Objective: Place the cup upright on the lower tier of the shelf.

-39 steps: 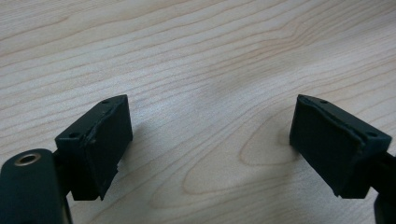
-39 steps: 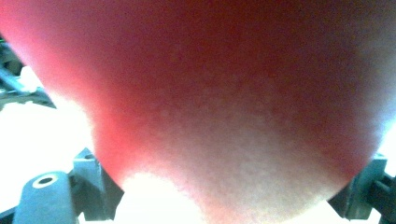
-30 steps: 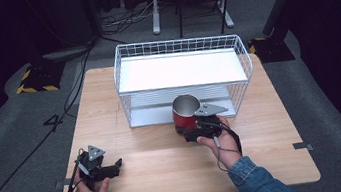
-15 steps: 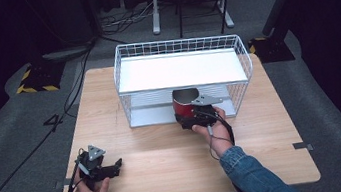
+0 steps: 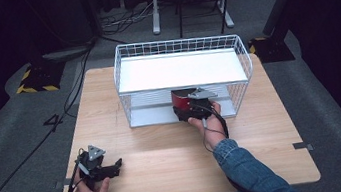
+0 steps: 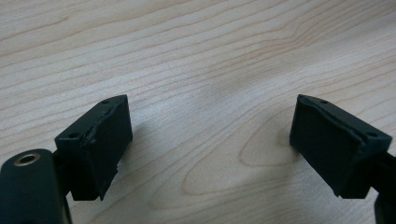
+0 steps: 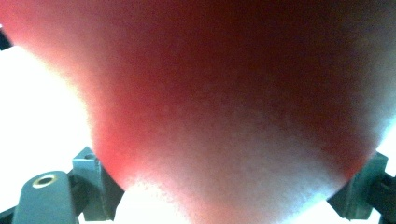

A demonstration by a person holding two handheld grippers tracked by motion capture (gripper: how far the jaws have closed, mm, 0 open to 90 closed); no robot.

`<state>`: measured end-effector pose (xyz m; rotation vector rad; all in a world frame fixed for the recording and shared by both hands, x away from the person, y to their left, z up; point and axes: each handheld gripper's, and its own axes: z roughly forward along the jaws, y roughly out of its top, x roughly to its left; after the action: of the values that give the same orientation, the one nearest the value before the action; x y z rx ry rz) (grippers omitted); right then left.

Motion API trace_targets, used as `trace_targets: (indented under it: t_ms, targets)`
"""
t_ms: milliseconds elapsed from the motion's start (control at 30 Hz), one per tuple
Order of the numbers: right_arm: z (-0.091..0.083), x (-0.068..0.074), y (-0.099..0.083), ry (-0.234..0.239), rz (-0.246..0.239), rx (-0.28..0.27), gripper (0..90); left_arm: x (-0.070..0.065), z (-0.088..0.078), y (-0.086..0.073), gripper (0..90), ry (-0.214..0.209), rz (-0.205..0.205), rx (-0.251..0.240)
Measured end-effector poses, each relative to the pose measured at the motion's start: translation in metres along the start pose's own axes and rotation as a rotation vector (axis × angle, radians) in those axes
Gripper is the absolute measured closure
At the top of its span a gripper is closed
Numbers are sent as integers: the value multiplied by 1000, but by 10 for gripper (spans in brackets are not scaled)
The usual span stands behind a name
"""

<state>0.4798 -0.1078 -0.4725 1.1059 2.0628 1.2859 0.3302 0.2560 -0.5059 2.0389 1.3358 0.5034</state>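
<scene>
With our right gripper (image 5: pixel 187 113) clamped on the red cup (image 5: pixel 182 102), we should slide it level under the rack (image 5: pixel 182 69) shelf, keeping our left gripper (image 5: pixel 113 167) apart, idle near the surface's front-left corner

**Bright table, dark room, one blurred close-up**

In the high view, overhead light falls on the pale wooden table (image 5: pixel 165 142) while the surrounding floor sinks into near black. The white wire-mesh shelf rack (image 5: pixel 182 69) glares on top. The left gripper view is sharp, with soft shadows beside the jaws. The right gripper view is blurred: a round red mug (image 7: pixel 224 93) fills it, flanked by blown-out white.
</scene>
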Motion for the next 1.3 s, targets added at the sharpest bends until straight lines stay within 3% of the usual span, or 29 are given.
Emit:
trace_targets:
  t_ms: [167, 433, 1300]
  targets:
    - [10, -2, 0, -22, 30, -1, 160, 0, 0, 0, 134, 0, -2, 0]
    - [18, -6, -1, -44, 15, -11, 158, 0, 0, 0, 134, 0, -1, 0]
    - [21, -11, -6, -17, 14, -11, 154, 0, 0, 0, 134, 0, -1, 0]
